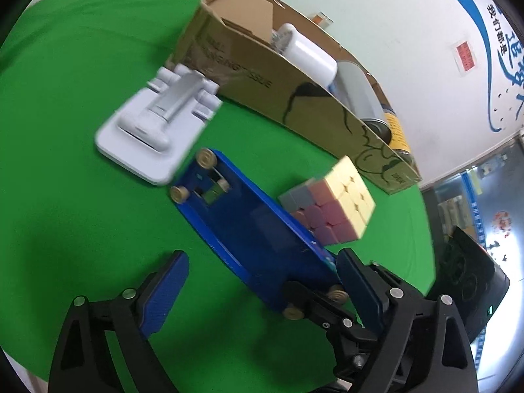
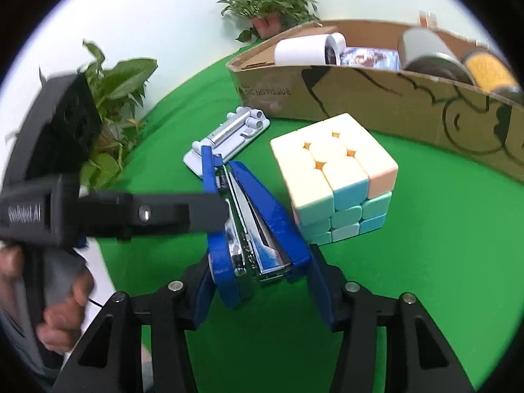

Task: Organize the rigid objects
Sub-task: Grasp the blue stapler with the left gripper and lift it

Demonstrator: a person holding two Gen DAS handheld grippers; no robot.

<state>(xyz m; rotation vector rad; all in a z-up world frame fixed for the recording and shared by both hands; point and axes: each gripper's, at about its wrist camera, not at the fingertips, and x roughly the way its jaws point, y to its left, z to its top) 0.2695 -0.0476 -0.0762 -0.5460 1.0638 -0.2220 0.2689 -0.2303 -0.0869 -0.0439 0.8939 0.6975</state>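
A blue stapler (image 1: 252,226) lies tilted on its side over the green cloth, its underside facing the left wrist view. My right gripper (image 2: 262,262) is shut on the stapler's (image 2: 258,216) near end. My left gripper (image 1: 262,258) stands wide open around the same end, and its pads are not pressing on it. One black finger (image 2: 183,211) of the left gripper reaches in from the left and meets the stapler's side. A pastel puzzle cube (image 1: 330,203) (image 2: 337,183) sits right beside the stapler. A white folding phone stand (image 1: 154,124) (image 2: 226,137) lies flat just beyond it.
An open cardboard box (image 1: 249,78) (image 2: 376,95) stands behind the objects, holding a white roll (image 2: 308,50), a grey can (image 2: 425,52) and a yellow can (image 2: 488,72). Leafy plants (image 2: 118,91) stand past the table's left edge. A person's hand (image 2: 62,321) grips the left tool.
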